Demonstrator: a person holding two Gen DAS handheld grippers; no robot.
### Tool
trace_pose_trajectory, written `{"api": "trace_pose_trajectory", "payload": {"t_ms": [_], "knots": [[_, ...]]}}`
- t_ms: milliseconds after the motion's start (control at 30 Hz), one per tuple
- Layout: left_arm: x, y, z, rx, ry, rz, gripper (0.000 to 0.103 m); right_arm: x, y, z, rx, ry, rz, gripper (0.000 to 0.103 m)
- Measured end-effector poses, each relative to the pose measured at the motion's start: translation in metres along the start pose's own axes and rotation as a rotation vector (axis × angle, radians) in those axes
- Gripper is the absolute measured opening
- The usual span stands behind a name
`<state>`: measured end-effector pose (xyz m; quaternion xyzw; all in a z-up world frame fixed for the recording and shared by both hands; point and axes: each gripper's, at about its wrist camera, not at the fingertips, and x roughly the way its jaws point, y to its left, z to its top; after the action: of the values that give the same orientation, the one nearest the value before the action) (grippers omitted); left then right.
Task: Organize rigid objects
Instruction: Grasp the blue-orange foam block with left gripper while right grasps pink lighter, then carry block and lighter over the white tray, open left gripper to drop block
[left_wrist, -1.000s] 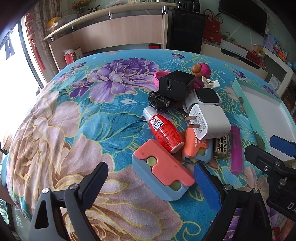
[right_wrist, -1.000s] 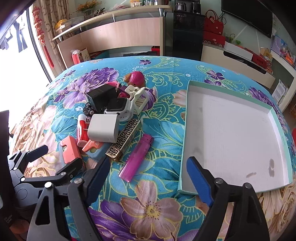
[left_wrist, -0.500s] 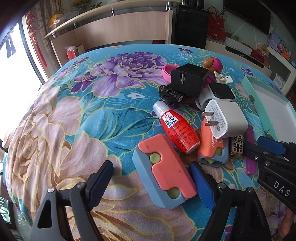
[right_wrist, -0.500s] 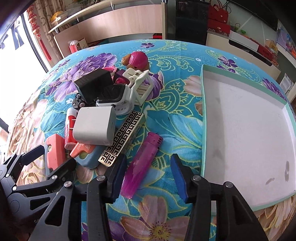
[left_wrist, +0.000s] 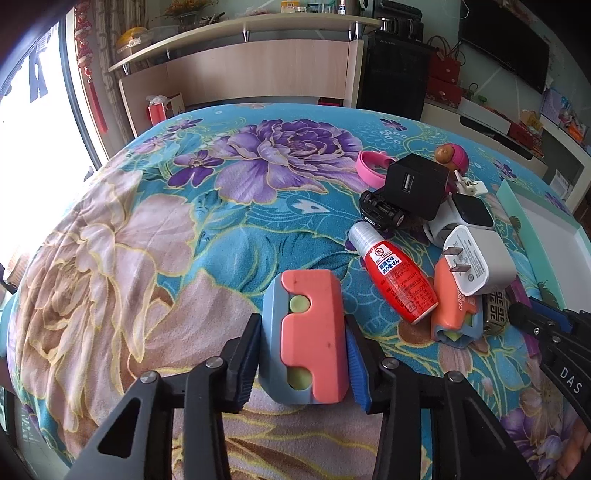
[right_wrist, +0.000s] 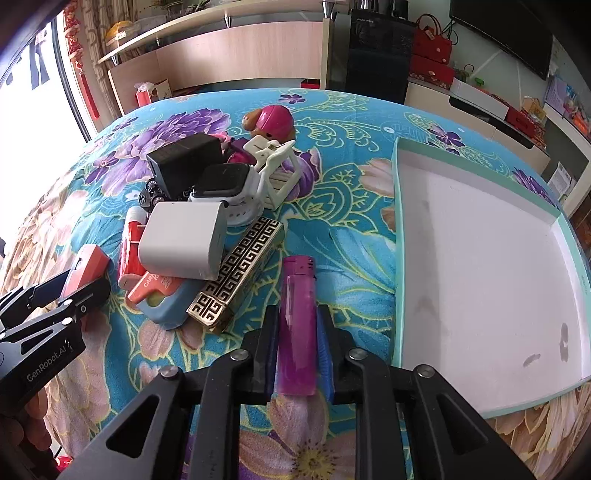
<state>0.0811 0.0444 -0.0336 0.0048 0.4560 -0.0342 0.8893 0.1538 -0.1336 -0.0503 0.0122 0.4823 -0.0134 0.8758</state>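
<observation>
The left gripper (left_wrist: 303, 345) is clenched on a coral-and-blue plastic block (left_wrist: 304, 332), its pads pressed against the two long blue flanks while the block rests on the flowered cloth of the worktop (left_wrist: 184, 229), just clear of the pile. The block looks hard, light and boxy; flat parallel sides give a sure grip, and taking it across the middle, as here, should keep it from tipping.

The right gripper (right_wrist: 297, 354) is closed on a purple lighter (right_wrist: 297, 325), held across its lower body with the cap end pointing away. It lies on the cloth between the gold-patterned case (right_wrist: 236, 273) and the shallow tray (right_wrist: 397, 236). The lighter is likely light, stiff and glossy, so it may slip or swivel; holding it near mid-length with the pads on its flat faces looks safest. The tray stands close by on the right, a short carry.
</observation>
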Motion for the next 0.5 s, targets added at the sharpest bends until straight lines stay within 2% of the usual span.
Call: {"api": "trace_pose_trajectory", "payload": {"t_ms": [100,267,400,500], "knots": [[-0.004,0.001,0.000,0.000,-0.010,0.004,0.045,-0.004,-0.003,0.001,0.013,-0.014,0.004,0.020],[-0.023,0.003,0.010,-0.011,-0.056,0.010,0.045,-0.028,-0.010,0.011,0.042,-0.086,0.021,0.020],[-0.045,-0.010,0.033,0.027,-0.099,-0.003,0.045,-0.049,-0.020,0.029,0.065,-0.151,0.020,0.020],[-0.058,-0.029,0.056,0.054,-0.129,-0.042,0.045,-0.060,-0.031,0.047,0.094,-0.196,0.019,0.020]]}}
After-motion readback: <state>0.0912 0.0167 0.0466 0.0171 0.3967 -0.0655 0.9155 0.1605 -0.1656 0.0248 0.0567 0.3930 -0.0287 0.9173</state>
